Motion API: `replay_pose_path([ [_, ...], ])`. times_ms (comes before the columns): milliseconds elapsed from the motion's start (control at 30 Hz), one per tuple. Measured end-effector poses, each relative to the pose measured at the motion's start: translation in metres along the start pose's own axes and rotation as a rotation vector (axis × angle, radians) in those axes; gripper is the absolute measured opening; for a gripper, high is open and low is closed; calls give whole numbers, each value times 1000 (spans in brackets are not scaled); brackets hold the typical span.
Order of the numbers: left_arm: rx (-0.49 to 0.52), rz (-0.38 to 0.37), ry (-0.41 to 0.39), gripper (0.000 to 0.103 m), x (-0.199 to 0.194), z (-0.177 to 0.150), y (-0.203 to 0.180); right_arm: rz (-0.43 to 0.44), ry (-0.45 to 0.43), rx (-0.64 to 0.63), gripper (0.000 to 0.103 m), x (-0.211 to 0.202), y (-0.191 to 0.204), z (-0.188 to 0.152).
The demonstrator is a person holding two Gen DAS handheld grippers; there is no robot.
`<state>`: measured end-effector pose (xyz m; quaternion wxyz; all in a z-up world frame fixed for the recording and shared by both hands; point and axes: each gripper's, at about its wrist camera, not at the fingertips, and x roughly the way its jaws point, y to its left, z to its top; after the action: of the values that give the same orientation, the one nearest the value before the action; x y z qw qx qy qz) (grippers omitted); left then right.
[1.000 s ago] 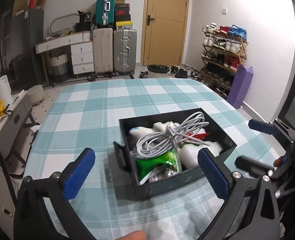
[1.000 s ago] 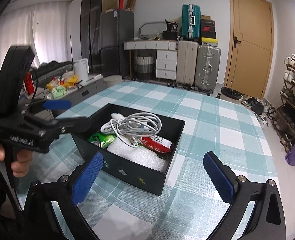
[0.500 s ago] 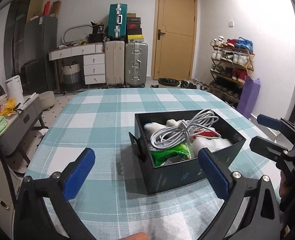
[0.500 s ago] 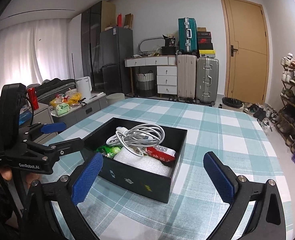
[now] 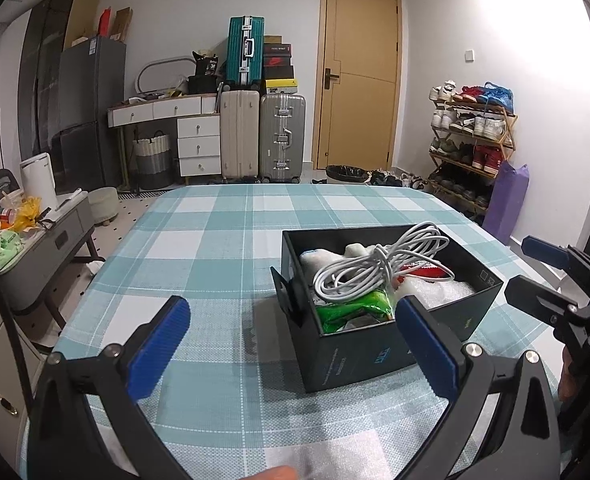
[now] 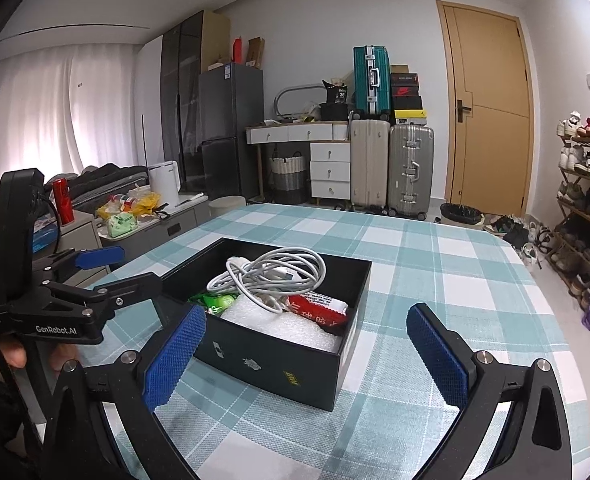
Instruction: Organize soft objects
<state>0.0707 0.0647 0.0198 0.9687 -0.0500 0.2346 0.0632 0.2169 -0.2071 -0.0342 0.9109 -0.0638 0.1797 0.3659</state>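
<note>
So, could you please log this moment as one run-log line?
left gripper: open, empty | right gripper: open, empty | black box: holds white cable, packets | table

We see a black box [image 6: 279, 364] on the teal-and-white checked tablecloth [image 6: 435, 264], holding a white cable [image 6: 271, 272], green packet [image 6: 215, 302], red packet [image 6: 319, 312] and white bubble wrap [image 6: 283, 326].

Both grippers are built from matte black plastic w/ forked arms. Left gripper [image 5: 291, 344] and right gripper [image 6: 307, 344] are each fitted w/ blue knurled pads [image 6: 175, 356] on the fingertips. Silver screw heads [image 5: 472, 349] are seen at the finger joints. White "GenRobot.AI" lettering [image 6: 55, 329] is printed on the left unit's side, and a black cable [image 6: 53, 216] is run along its handle.
</note>
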Motion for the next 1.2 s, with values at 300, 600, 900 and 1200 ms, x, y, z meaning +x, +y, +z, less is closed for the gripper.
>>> replay_pose_path([
  [300,-16,-5,2,103,0,-2,3,0,-11,-5,102,-1,0,0],
  [600,-28,-8,13,103,3,-1,5,3,-22,-1,102,-5,1,0],
  [900,-32,-12,14,103,4,-2,6,3,-23,-1,102,-5,1,-1],
  [1200,-31,-11,14,103,4,-2,5,3,-22,-1,102,-5,1,-1],
])
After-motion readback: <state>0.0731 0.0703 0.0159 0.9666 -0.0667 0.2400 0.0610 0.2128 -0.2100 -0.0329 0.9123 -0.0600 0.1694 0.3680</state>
